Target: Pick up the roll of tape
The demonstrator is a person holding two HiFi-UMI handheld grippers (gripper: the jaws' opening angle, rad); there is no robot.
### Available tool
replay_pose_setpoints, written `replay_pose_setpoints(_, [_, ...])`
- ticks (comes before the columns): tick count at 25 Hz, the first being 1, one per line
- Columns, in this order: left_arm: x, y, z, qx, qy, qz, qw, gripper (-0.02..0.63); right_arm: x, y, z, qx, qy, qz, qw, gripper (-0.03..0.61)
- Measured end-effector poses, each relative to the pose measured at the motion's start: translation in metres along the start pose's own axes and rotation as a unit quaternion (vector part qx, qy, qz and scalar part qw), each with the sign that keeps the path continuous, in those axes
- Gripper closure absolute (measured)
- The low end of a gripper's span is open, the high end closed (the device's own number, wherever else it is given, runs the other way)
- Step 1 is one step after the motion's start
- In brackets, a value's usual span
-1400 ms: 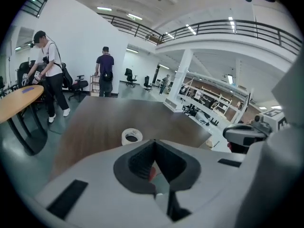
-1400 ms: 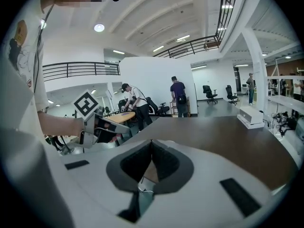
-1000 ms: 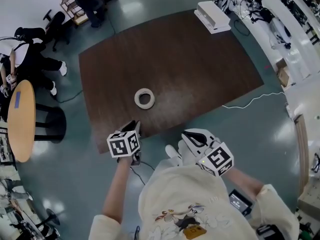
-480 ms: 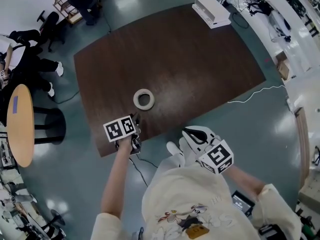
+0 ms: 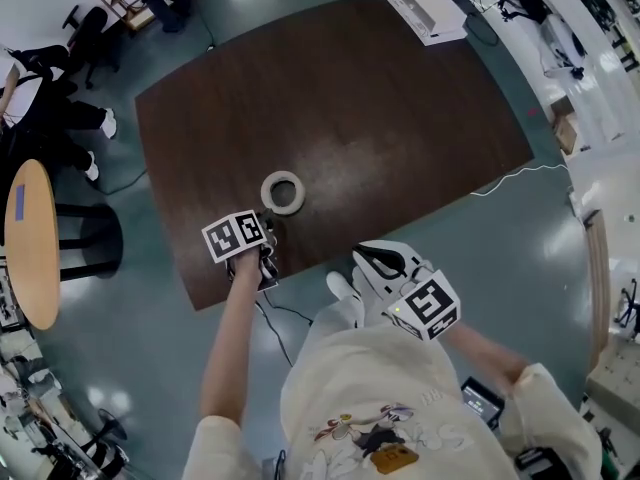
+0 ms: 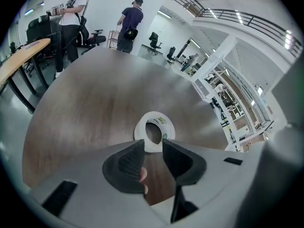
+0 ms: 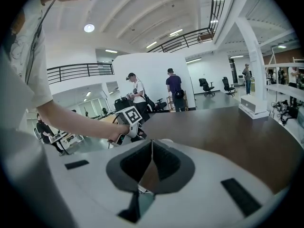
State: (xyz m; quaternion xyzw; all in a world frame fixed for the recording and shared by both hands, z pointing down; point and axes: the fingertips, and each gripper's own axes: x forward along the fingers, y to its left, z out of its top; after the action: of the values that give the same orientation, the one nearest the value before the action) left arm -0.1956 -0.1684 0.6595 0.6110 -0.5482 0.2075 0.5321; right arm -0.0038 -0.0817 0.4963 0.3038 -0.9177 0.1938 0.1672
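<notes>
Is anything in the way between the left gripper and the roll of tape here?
Nothing visible. The roll of tape lies flat on the table just beyond the left gripper, with only bare wood between them. Its fingers have just been opening and stand apart, with nothing between them.

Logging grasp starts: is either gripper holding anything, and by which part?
Nothing is held. The left gripper, jaws just opened with nothing between them, faces the roll of tape beyond its tips; the right gripper is shut, empty.
</notes>
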Motion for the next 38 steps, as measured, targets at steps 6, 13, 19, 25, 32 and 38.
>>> replay_pose_setpoints(6, [0.019,0.004,0.013,-0.007,0.009,0.010,0.9999,0.505,0.023,-0.014,0.001,-0.003,0.010,0.004,1.000,0.571])
replay_pose_setpoints(13, [0.032,0.022,0.020,-0.008,0.024,0.022,0.9994,0.505,0.053,-0.021,0.005,0.001,0.022,0.012,1.000,0.571])
replay_pose_setpoints(19, [0.047,0.033,0.020,-0.007,0.035,0.037,0.9987,0.505,0.064,-0.021,0.008,0.004,0.023,0.021,0.999,0.571])
replay_pose_setpoints(25, [0.063,0.043,0.021,0.006,0.049,0.040,0.9980,0.494,0.073,-0.018,0.004,0.015,0.027,0.025,0.999,0.571])
replay_pose_setpoints(32, [0.077,0.044,0.025,0.019,0.068,0.049,0.9963,0.483,0.074,-0.015,-0.003,0.027,0.036,0.028,0.999,0.571])
replay_pose_setpoints(38, [0.092,0.052,0.022,0.012,0.116,0.076,0.9902,0.482,0.070,-0.015,-0.008,0.035,0.036,0.024,0.998,0.571])
